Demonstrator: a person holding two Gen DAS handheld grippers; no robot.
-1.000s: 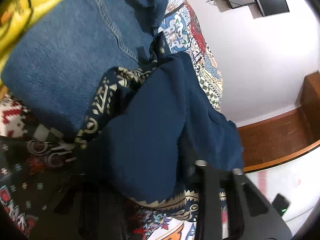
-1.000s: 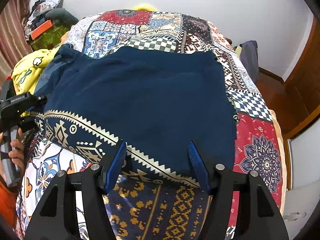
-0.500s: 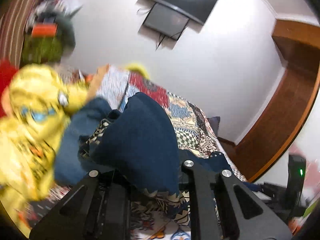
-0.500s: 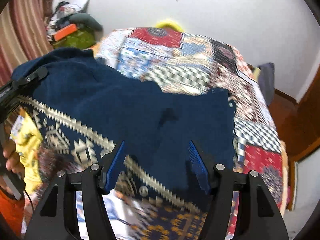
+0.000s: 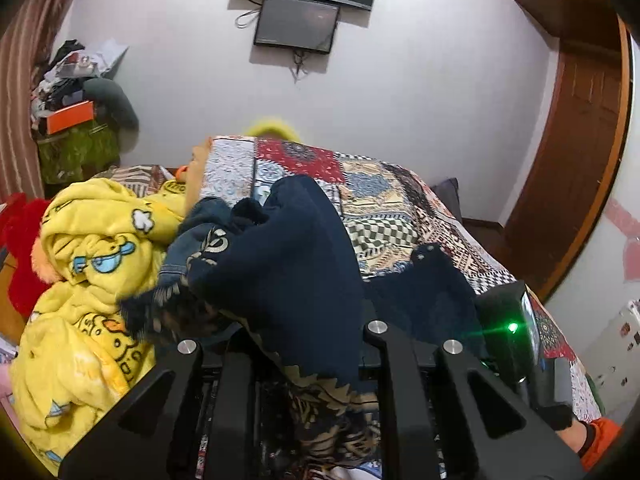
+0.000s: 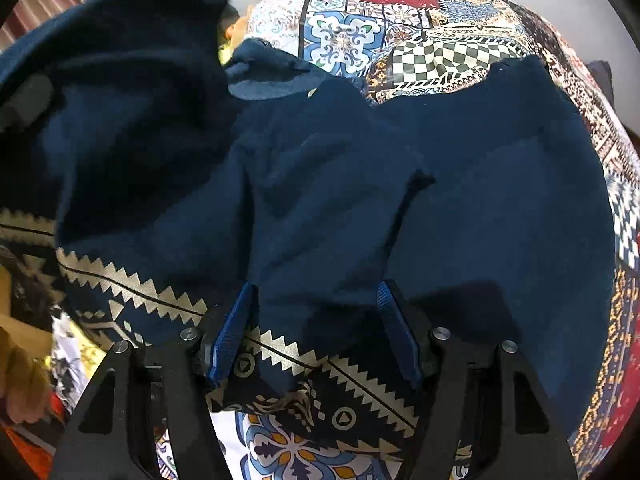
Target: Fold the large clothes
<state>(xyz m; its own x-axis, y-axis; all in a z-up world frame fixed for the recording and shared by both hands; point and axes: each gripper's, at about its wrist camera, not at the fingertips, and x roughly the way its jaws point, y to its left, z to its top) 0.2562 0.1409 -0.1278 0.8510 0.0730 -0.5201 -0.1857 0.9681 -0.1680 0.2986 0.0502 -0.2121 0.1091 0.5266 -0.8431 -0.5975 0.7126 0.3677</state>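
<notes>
Navy garment [image 6: 500, 200] hung lifted at frame centre, bunched in left tongs [image 5: 280, 344] apparently clamped on it for folding; right tongs [image 6: 316, 320] gaped wide, cloth draped between, unpinched.

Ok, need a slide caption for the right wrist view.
Right gripper, jaws apart, over the patterned hem of a navy blue garment being folded across a patchwork quilt.
</notes>
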